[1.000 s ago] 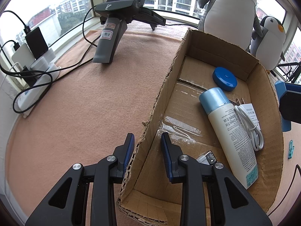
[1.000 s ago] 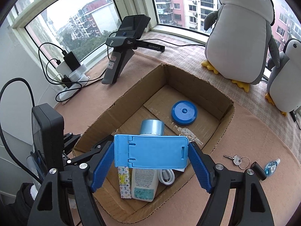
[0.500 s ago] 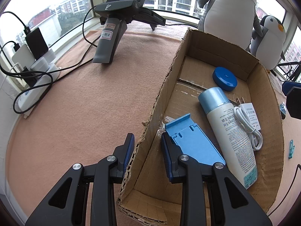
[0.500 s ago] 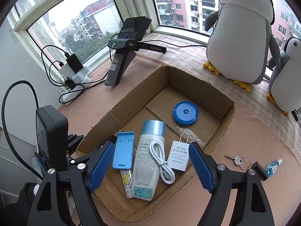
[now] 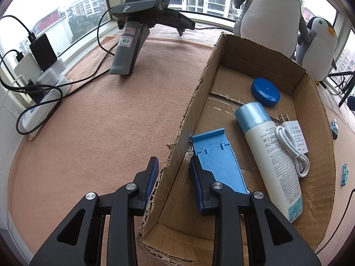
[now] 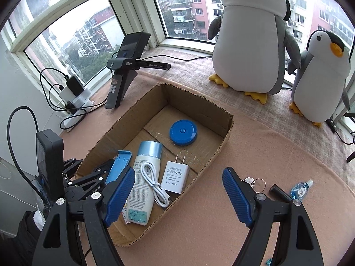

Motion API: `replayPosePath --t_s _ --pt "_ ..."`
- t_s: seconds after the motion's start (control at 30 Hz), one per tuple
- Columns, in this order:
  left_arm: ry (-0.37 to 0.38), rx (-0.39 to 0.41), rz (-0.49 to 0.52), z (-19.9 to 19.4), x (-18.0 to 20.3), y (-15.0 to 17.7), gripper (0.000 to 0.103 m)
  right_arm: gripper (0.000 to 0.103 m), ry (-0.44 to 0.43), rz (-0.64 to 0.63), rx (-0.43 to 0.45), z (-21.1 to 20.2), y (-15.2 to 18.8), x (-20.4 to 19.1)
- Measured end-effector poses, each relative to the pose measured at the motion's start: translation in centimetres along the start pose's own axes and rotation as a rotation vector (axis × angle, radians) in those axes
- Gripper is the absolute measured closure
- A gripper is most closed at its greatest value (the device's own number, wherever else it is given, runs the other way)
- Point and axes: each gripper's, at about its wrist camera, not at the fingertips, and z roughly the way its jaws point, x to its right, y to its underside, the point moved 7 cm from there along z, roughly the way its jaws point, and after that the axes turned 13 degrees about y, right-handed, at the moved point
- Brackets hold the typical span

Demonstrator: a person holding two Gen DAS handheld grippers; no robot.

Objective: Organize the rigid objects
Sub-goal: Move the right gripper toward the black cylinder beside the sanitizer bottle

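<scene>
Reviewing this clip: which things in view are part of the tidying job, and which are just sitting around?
Job: box, holding blue stand, bottle, cable, charger, blue disc; still outside it: keys, small blue bottle, black stick.

Lying about: two penguins, spare handheld gripper, power strip with plugs.

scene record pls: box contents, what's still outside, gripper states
container: cardboard box
in box: blue stand; lotion bottle; white cable; charger; blue round case
outside on mat: keys; small blue bottle; black cylinder
left gripper: straddles box's left wall
right gripper: open, empty
</scene>
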Motion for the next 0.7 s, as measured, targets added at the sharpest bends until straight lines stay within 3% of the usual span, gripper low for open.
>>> replayPosePath --t_s 0.47,0.7 --pt "-0.008 0.000 0.004 -0.1 -0.1 -0.1 0.076 0.025 -0.011 0.157 -0.102 2.5 1.9 10.0" --pt "-0.012 -0.002 0.005 -0.1 -0.1 -0.2 0.075 0.027 -0.043 0.227 -0.160 4.9 2.7 12.9"
